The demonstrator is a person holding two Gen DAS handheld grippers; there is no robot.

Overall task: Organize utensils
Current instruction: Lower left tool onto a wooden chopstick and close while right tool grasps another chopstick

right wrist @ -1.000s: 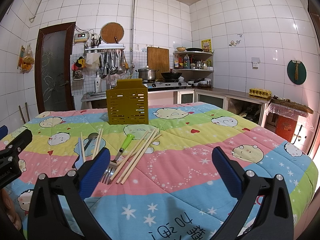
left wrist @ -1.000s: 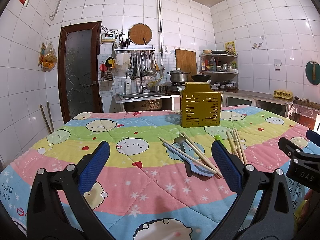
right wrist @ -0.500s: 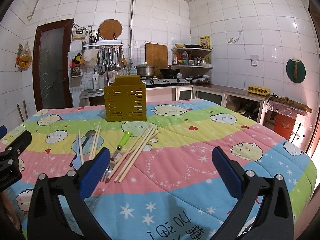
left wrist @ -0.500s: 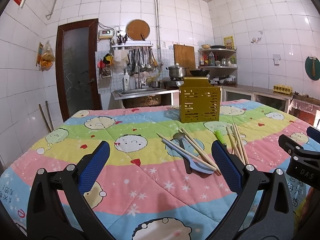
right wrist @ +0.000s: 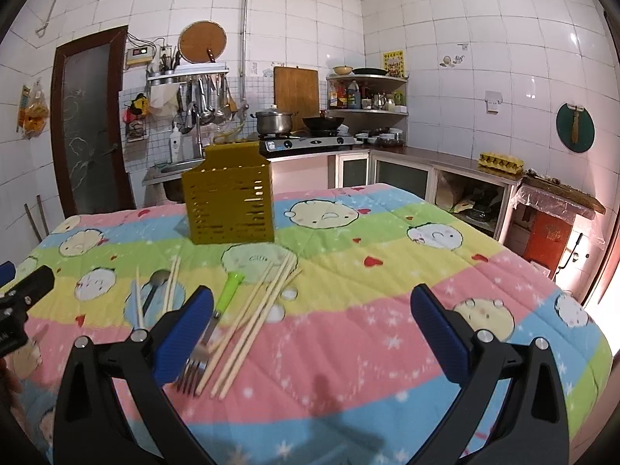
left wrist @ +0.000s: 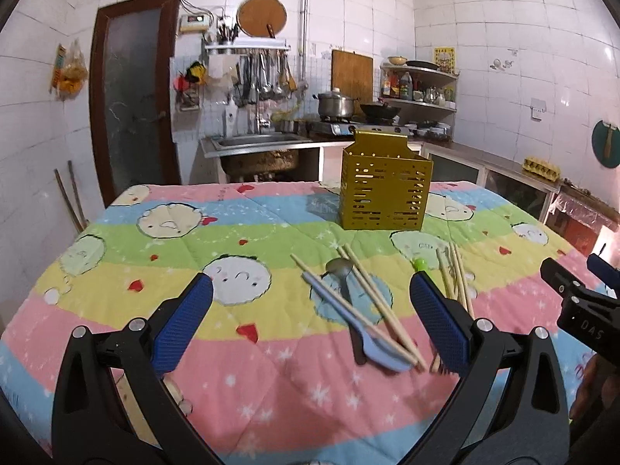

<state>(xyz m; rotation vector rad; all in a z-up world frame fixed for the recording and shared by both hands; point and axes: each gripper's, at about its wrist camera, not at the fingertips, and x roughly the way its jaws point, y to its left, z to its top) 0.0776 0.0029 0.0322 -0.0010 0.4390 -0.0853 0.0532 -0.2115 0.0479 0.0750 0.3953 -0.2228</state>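
Left wrist view: the left gripper hovers above the table with its blue-padded fingers spread wide and nothing between them. Ahead of it, on the striped cartoon quilt, lie a blue spoon, a dark metal spoon and a pair of chopsticks, crossing one another in a loose pile. Just right of the pile, partly hidden behind the right-hand finger, are the green-handled fork and more chopsticks. A gold perforated utensil holder stands upright farther back, apart from the pile. The right gripper shows at the right edge.

Right wrist view: the right gripper is likewise wide open and holds nothing. Its left finger sits just over the green-handled fork, whose tines point toward the camera. Beside the fork lies a bundle of chopsticks, angled toward the utensil holder. Farther left lie the metal spoon and two more chopsticks.
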